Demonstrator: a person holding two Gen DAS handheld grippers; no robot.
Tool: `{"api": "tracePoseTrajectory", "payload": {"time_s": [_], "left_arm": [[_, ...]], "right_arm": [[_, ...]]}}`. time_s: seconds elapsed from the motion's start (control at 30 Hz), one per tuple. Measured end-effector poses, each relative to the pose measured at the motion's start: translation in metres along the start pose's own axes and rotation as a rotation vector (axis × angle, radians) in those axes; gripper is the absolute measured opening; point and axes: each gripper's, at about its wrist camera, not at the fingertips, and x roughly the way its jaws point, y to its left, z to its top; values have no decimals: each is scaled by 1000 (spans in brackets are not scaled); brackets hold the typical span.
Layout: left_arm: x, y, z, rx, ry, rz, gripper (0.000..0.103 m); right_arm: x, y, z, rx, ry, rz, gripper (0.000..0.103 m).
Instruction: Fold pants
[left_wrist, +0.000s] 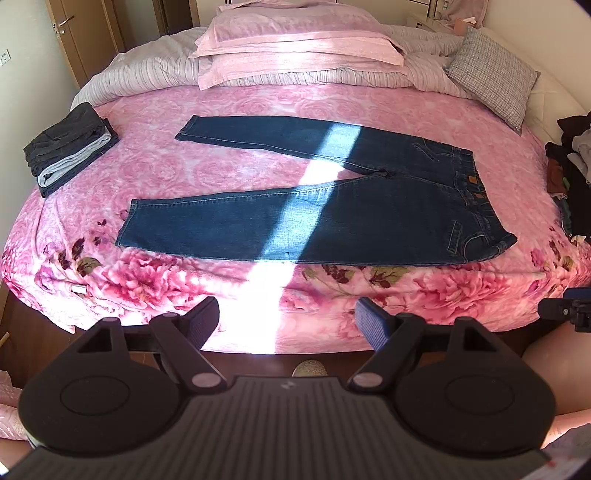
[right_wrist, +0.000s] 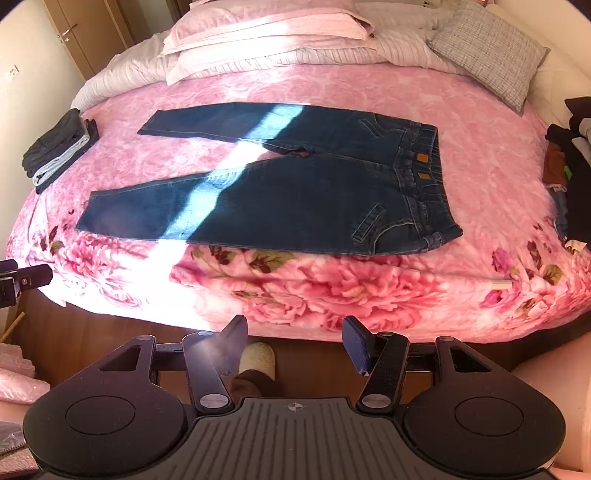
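Observation:
Dark blue jeans (left_wrist: 314, 206) lie flat and unfolded on the pink floral bed, waistband to the right, both legs spread toward the left; the right wrist view shows the jeans (right_wrist: 280, 192) the same way. My left gripper (left_wrist: 286, 319) is open, held short of the bed's near edge with nothing between its fingers. My right gripper (right_wrist: 293, 338) is open too, above the floor in front of the bed, well back from the jeans. A band of sunlight crosses both legs.
A stack of folded dark and grey clothes (left_wrist: 70, 149) sits at the bed's left. A heap of unfolded clothes (left_wrist: 572, 162) lies at the right edge. Pink pillows (left_wrist: 295, 48) and a checked cushion (left_wrist: 491, 74) are at the back. A slippered foot (right_wrist: 256, 360) stands below.

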Motion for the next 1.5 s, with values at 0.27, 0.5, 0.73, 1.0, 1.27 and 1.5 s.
{"api": "tracePoseTrajectory", "payload": {"time_s": [0.27, 0.5, 0.73, 1.0, 1.27, 1.5], "left_arm": [[-4, 4, 1, -2, -10, 5, 78], [-5, 7, -1, -7, -10, 6, 79], [-2, 11, -3, -16, -1, 2, 79], [16, 14, 26, 17, -5, -10, 79], [54, 31, 88, 88, -22, -59, 80], [98, 48, 161, 212, -62, -115, 83]], "right_arm": [[-2, 5, 1, -1, -11, 2, 54], [0, 9, 3, -6, -9, 6, 54], [1, 15, 4, -21, -10, 8, 54], [9, 13, 20, 6, -12, -14, 54], [33, 21, 65, 64, -12, -37, 54], [65, 38, 123, 146, -36, -67, 54]]}}
